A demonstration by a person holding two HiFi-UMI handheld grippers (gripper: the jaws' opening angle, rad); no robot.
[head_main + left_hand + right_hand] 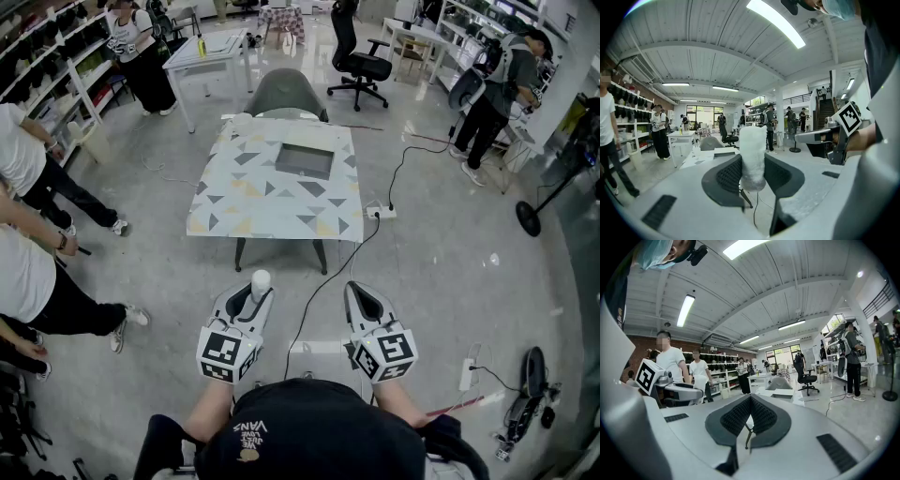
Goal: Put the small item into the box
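Observation:
My left gripper (256, 292) is shut on a small white fuzzy cylinder (260, 281), which stands upright between the pads (727, 176). In the left gripper view the cylinder (753, 154) fills the gap between the jaws. My right gripper (362, 296) is held level beside it, shut, with its jaws together and nothing between them (749, 414). The box (305, 160) is a shallow grey tray on a table with a triangle-patterned cloth (244, 202), well ahead of both grippers. Both grippers hang in the air above the floor, short of the table.
A grey chair (286, 94) stands behind the table and a black office chair (356, 56) further back. A cable (328, 281) runs across the floor from a power strip (382, 213). People stand at the left (28, 281) and right (497, 94).

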